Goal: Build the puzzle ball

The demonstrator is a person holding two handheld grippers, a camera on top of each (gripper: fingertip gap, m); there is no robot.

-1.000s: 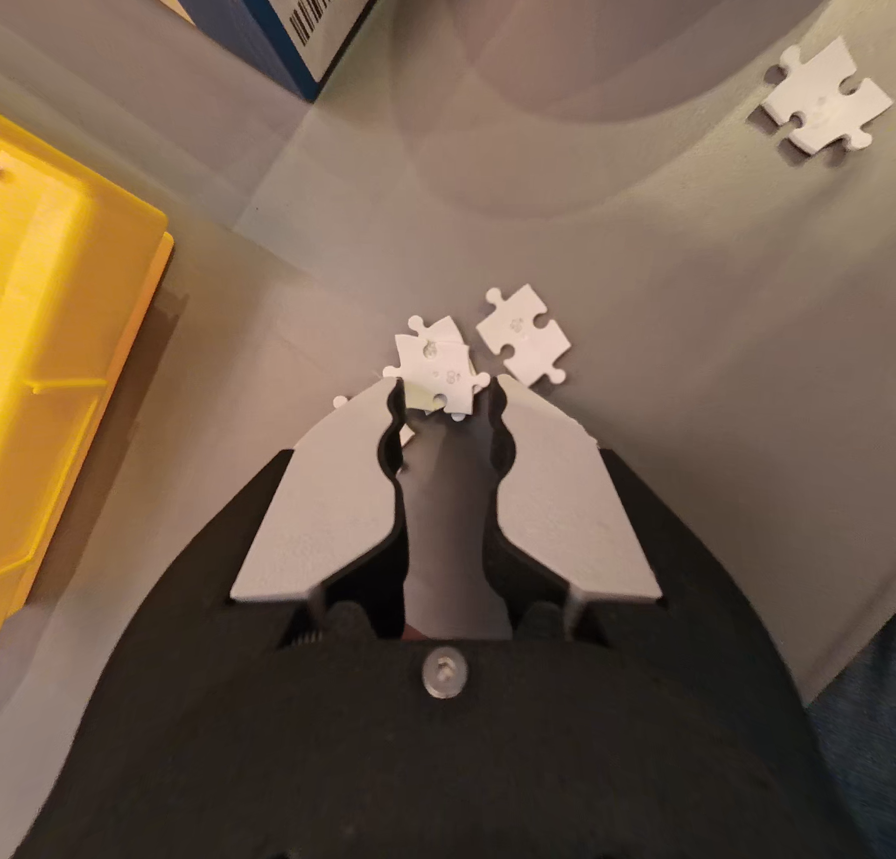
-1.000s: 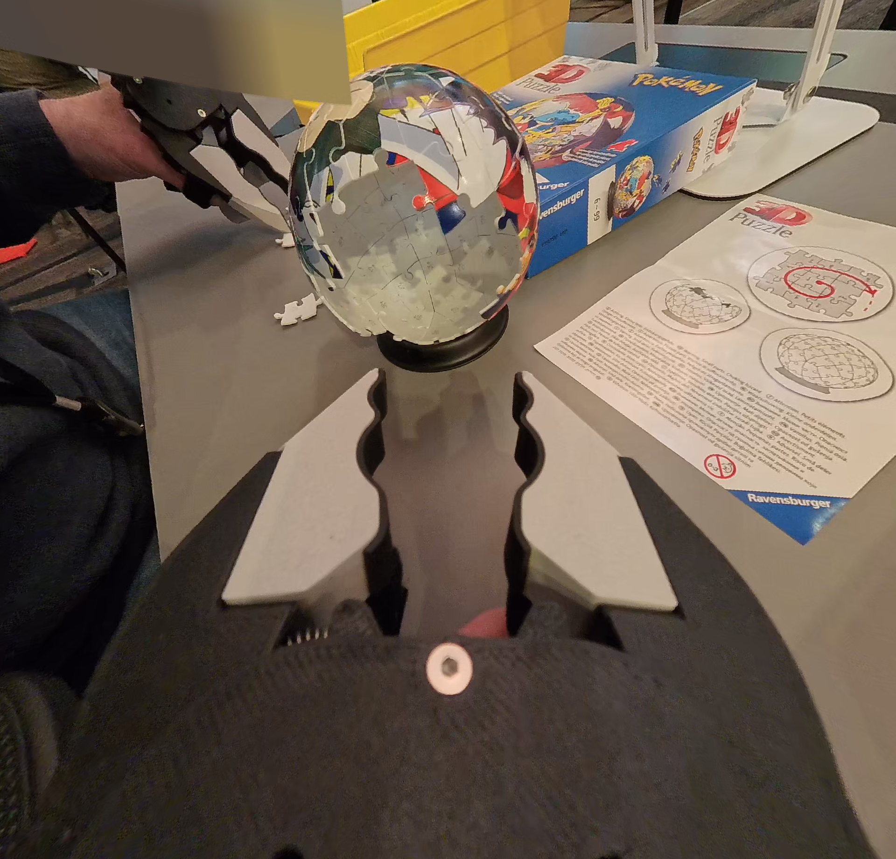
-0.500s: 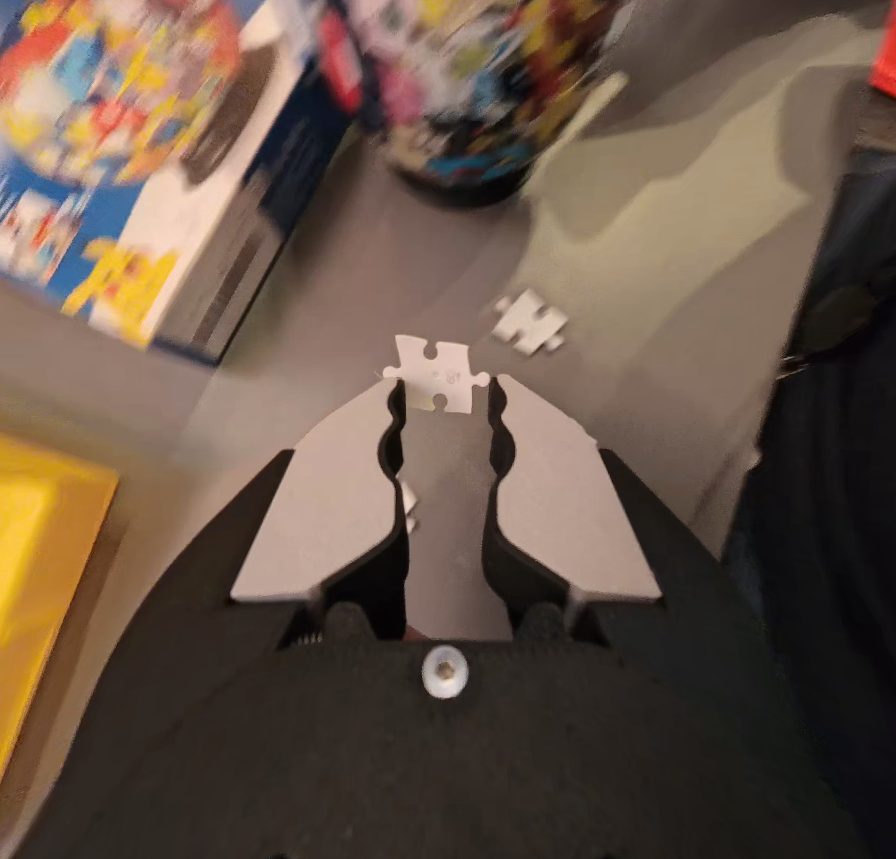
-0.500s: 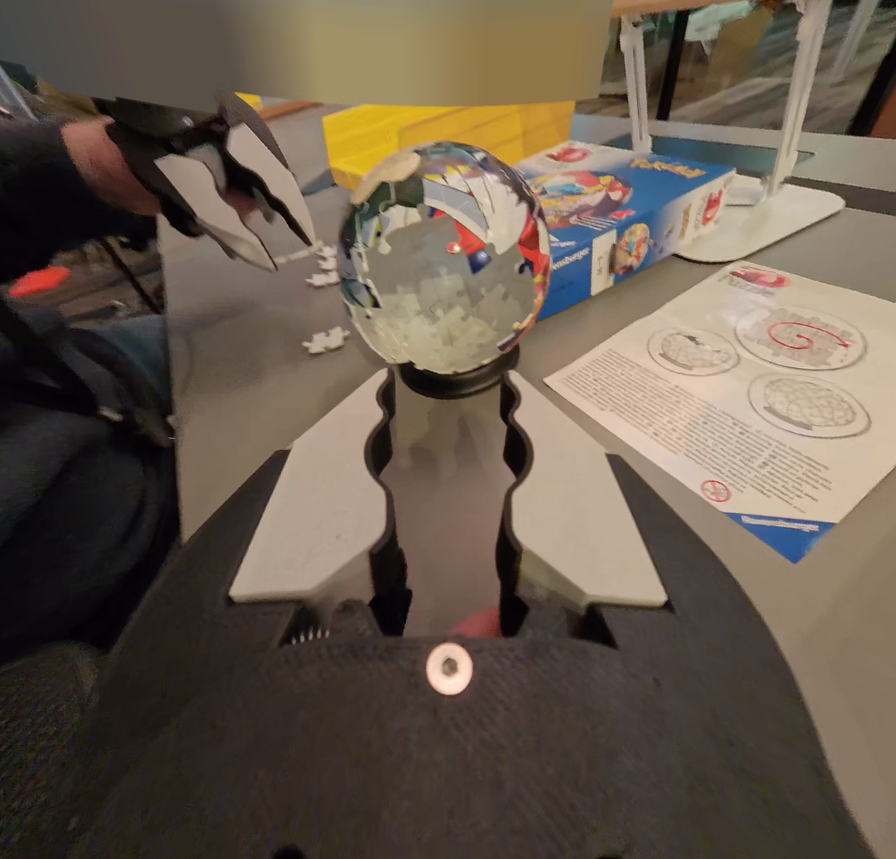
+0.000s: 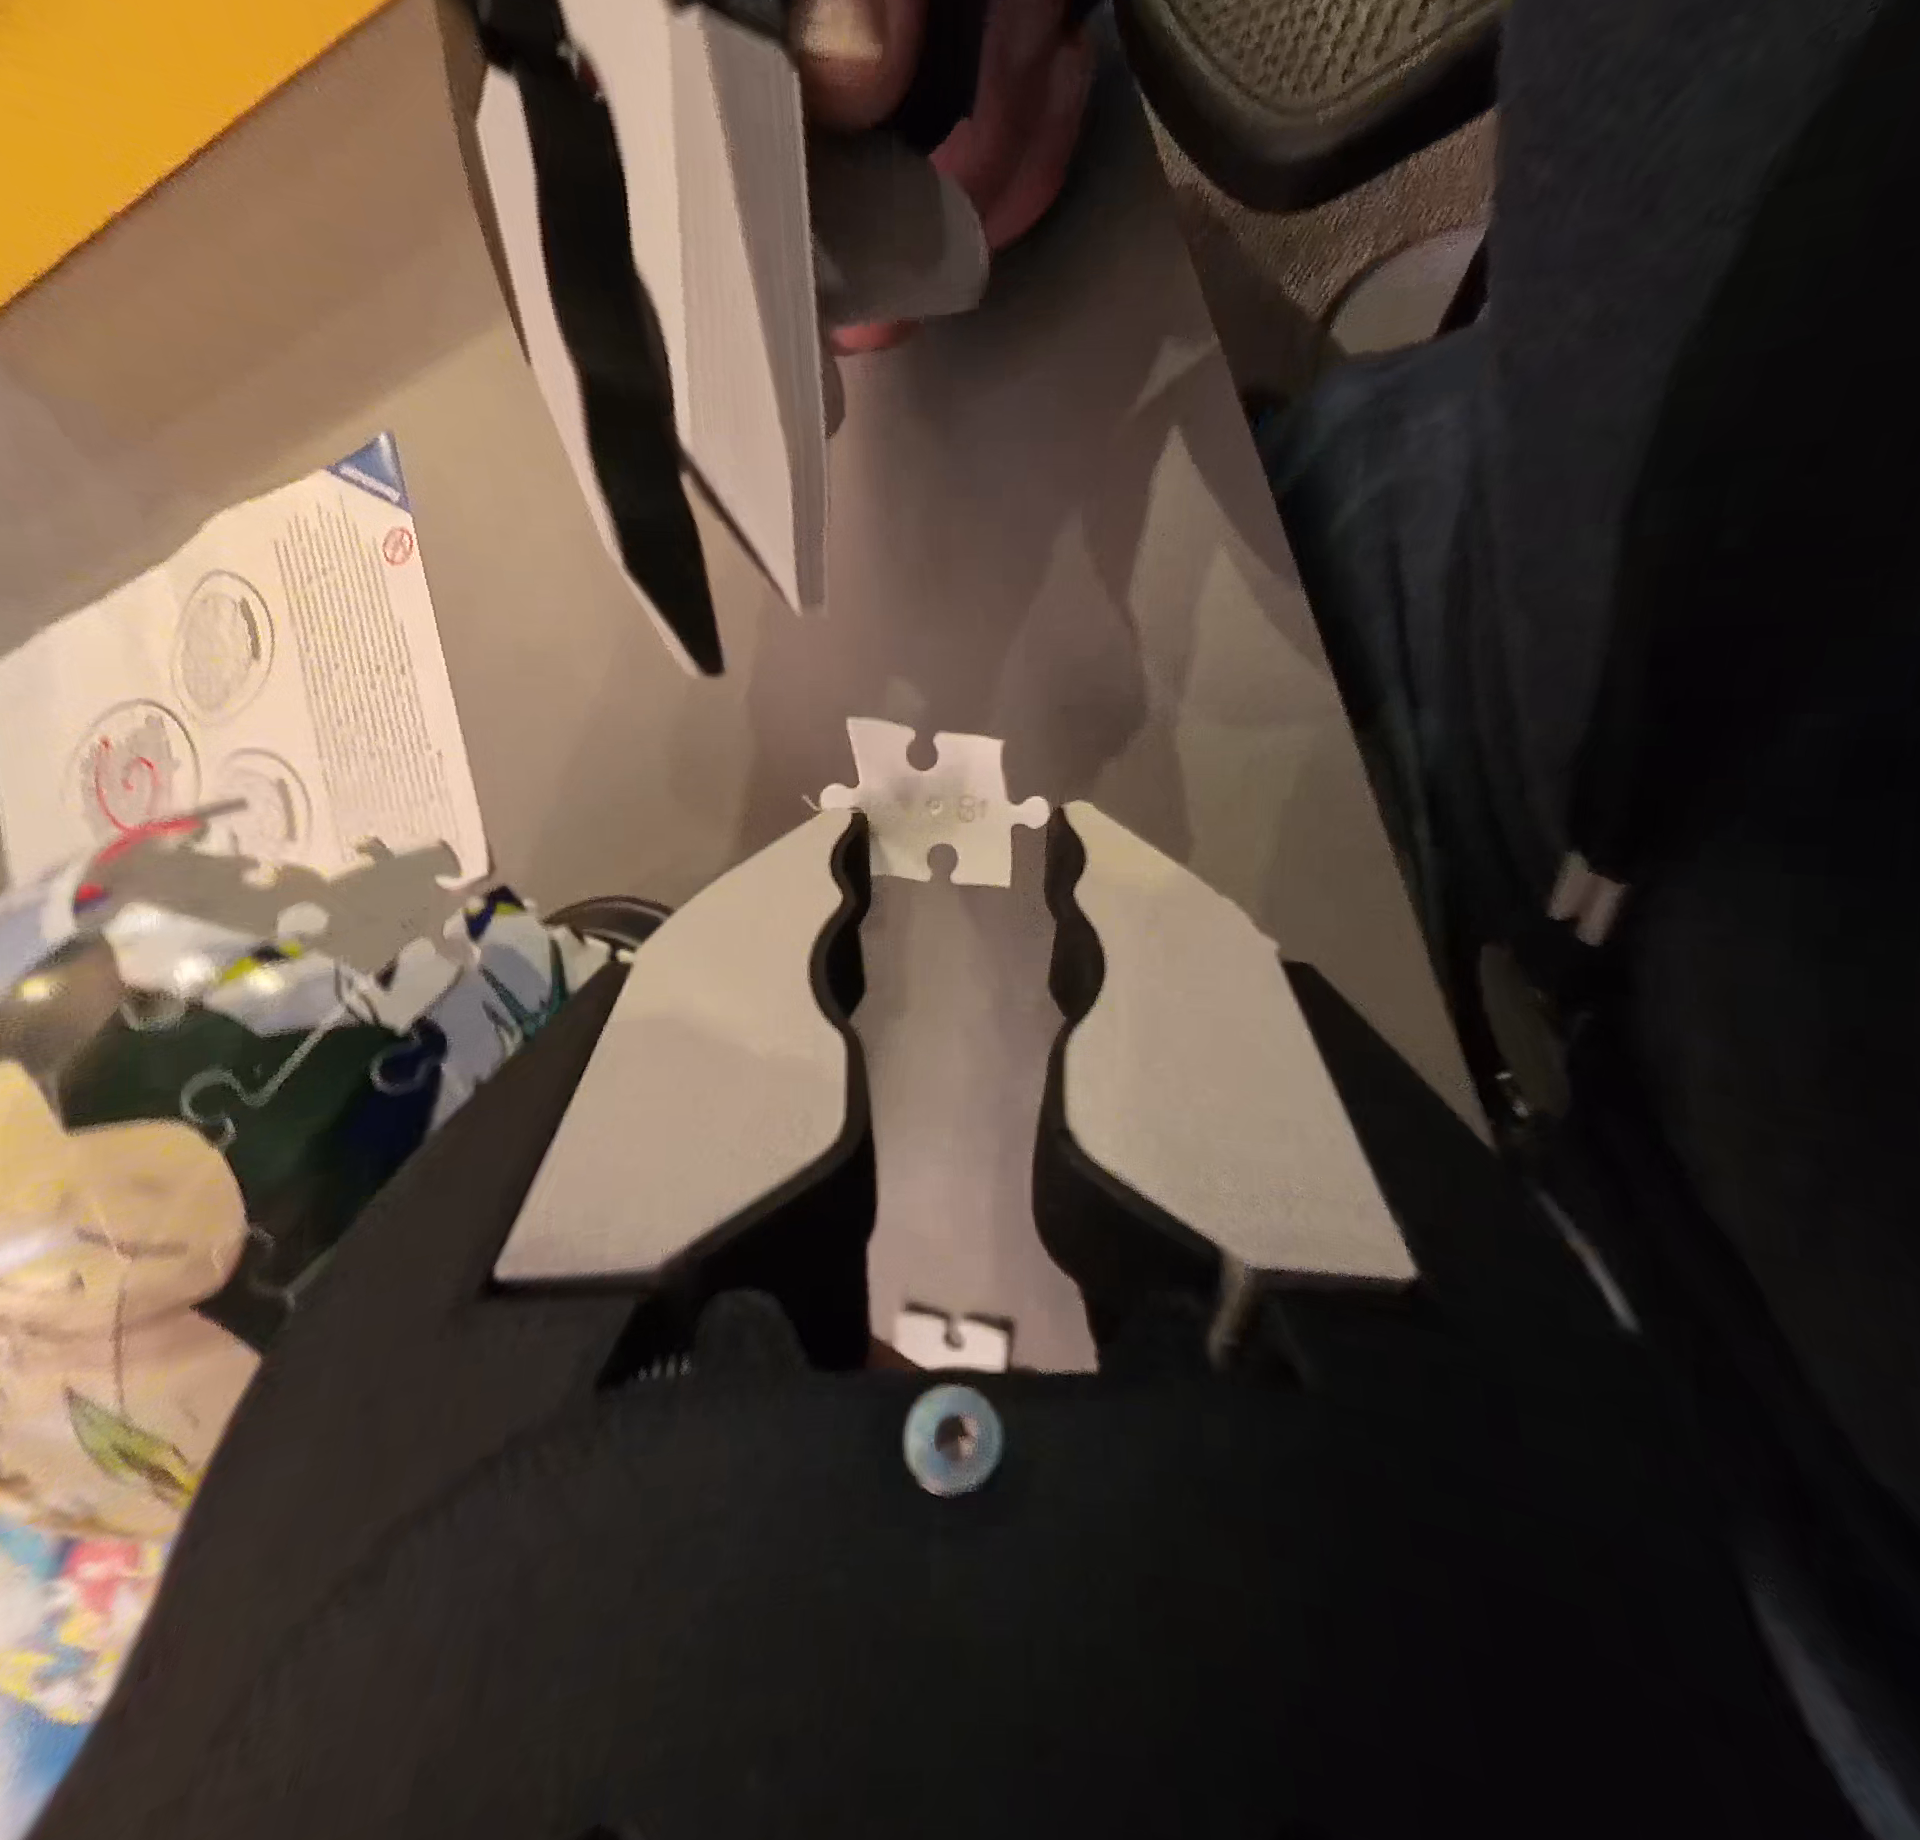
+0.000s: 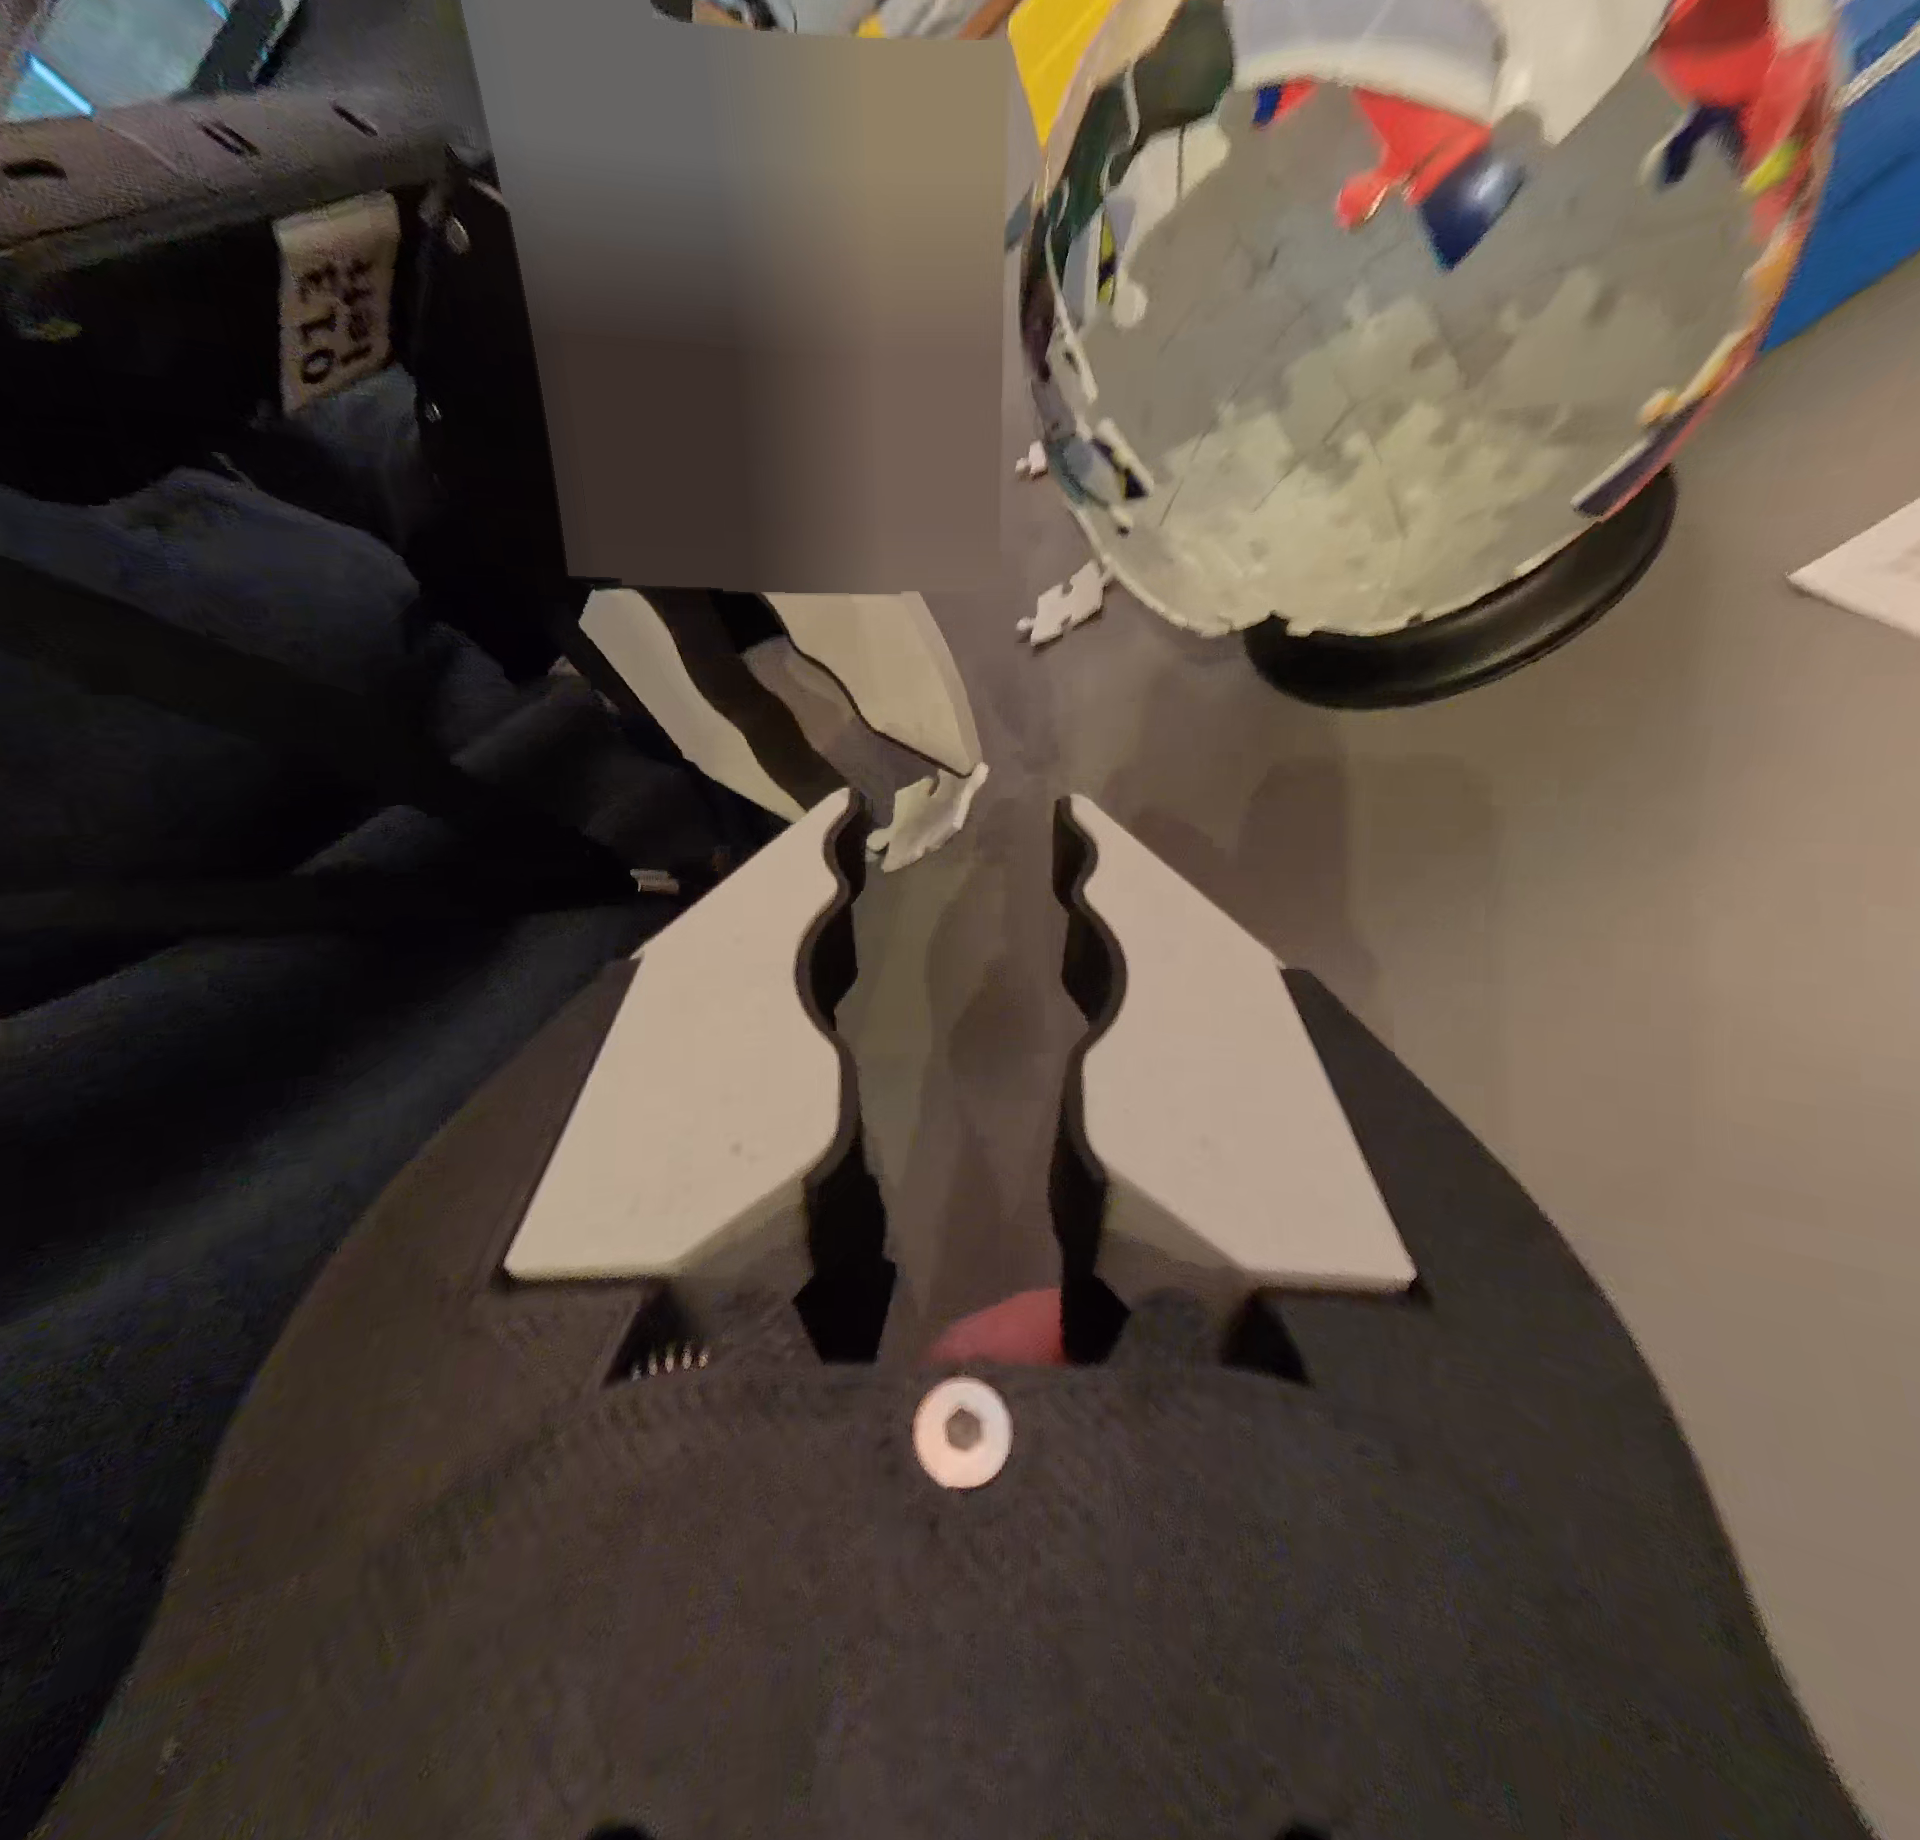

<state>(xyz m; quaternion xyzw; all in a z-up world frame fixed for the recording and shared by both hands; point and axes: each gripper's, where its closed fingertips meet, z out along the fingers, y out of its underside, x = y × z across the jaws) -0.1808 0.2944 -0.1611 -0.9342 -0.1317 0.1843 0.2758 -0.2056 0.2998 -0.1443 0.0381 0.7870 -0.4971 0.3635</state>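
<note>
Left claw: it grips a white puzzle piece at its fingertips. The piece sits across the gap between the two tips and sticks out forward past them, with the blank white side toward the camera.
Right claw: its jaws stand apart with nothing between them. In the left wrist view the same claw comes down from above, its tips pointing toward the held piece, near it but not touching.
Puzzle piece from the other side: in the right wrist view the piece shows just beyond the right claw's left fingertip, at the end of the left claw.
Puzzle ball: it stands on a black round stand on the grey table, to the upper right of the right claw and well apart from it. It is partly built, with a big opening that shows the grey inside. In the left wrist view the ball is blurred, to the left of the left claw.
Loose piece: white, flat on the table just left of the ball's stand.
Instruction sheet: on the table behind the ball in the left wrist view.
Yellow bin: far behind the ball, at the top left corner.
</note>
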